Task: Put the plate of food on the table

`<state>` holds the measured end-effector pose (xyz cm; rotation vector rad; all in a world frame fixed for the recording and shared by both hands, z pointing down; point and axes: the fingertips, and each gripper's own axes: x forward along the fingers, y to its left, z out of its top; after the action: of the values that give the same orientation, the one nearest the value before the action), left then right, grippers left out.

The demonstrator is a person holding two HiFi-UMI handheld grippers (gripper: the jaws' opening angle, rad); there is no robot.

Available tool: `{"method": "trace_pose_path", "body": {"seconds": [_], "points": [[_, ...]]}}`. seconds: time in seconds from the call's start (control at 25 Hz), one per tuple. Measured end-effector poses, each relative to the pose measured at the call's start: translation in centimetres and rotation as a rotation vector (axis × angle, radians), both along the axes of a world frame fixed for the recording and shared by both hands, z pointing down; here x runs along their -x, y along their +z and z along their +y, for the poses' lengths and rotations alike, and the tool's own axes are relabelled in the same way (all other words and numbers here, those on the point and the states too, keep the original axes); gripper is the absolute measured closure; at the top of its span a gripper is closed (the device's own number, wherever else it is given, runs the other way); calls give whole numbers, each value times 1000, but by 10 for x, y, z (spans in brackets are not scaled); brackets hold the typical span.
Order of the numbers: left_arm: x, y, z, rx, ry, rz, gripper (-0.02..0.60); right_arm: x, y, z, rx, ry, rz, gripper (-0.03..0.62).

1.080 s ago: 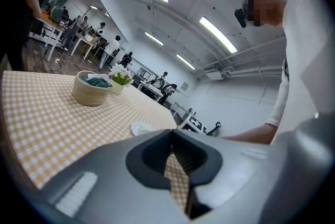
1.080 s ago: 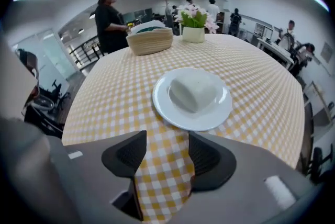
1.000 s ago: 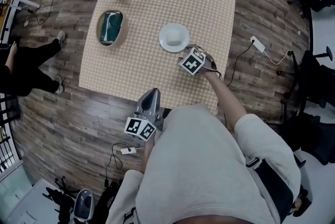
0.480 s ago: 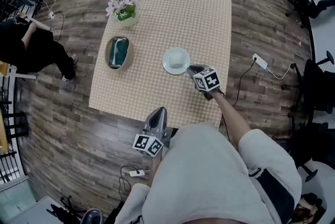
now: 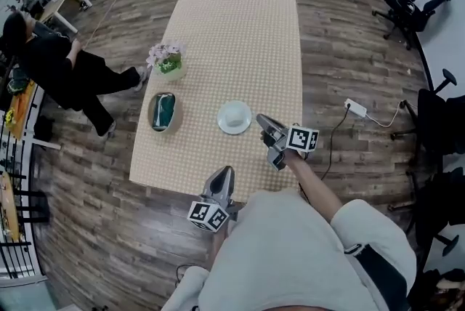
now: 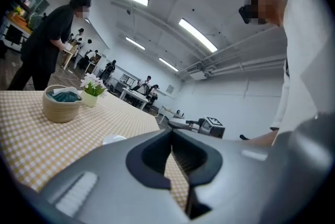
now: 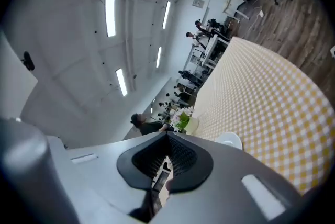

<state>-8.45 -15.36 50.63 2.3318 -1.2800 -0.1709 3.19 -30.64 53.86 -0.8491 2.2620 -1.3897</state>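
Observation:
A white plate (image 5: 234,117) with a pale mound of food rests on the checked tablecloth (image 5: 240,41), near the table's front right. My right gripper (image 5: 261,119) hovers just right of the plate, apart from it and rolled on its side. Its jaws have just been closing, and now they meet with nothing between them. In the right gripper view the plate (image 7: 229,140) lies beyond the shut jaws. My left gripper (image 5: 226,171) is shut and empty at the table's near edge, pointing over the cloth. The plate (image 6: 112,139) shows past its jaws.
A woven basket (image 5: 163,112) holding a dark green cloth sits left of the plate. A small pot of flowers (image 5: 166,59) stands behind it. A person in black (image 5: 58,70) bends at the table's left side. Office chairs (image 5: 410,1) and a power strip (image 5: 357,108) lie to the right.
My right gripper has come up and back from the plate's rim, rolled over and shut. The plate stays on the cloth. My left gripper rose a little. The person at left moved.

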Motion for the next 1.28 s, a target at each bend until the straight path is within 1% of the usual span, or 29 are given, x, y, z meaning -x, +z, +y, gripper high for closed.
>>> {"method": "trace_pose_path", "body": {"seconds": [0.08, 0.12, 0.28, 0.36, 0.44, 0.56, 0.64, 0.76, 0.84, 0.96, 1.04, 1.16, 1.28], "points": [[-12, -5, 5, -17, 22, -10, 574, -8, -18, 22, -75, -15, -1, 595], [-19, -7, 9, -23, 29, -15, 573, -11, -25, 35, -116, -33, 15, 595], [-40, -10, 23, -47, 44, -45, 573, -27, -43, 74, -275, -89, 132, 595], [-46, -10, 28, -46, 43, -57, 574, -38, -46, 84, -327, -89, 170, 595], [-51, -8, 36, -36, 42, -63, 574, -48, -47, 97, -363, -88, 182, 595], [-56, -5, 45, -27, 46, -67, 573, -58, -49, 113, -389, -93, 201, 597], [-57, -6, 49, -30, 48, -72, 574, -60, -48, 122, -395, -92, 238, 597], [-60, -10, 55, -42, 50, -82, 574, -64, -48, 139, -417, -70, 338, 597], [-59, -14, 59, -53, 51, -87, 573, -65, -46, 153, -445, -54, 443, 597], [-48, -16, 70, -66, 50, -96, 574, -52, -39, 186, -505, -66, 632, 597], [-41, -17, 78, -80, 55, -105, 574, -40, -34, 209, -526, -78, 712, 597], [-34, -20, 95, -93, 69, -94, 574, -20, -24, 246, -518, -84, 773, 597], [-22, -19, 120, -94, 92, -82, 573, 4, -15, 284, -485, -78, 792, 597]]}}
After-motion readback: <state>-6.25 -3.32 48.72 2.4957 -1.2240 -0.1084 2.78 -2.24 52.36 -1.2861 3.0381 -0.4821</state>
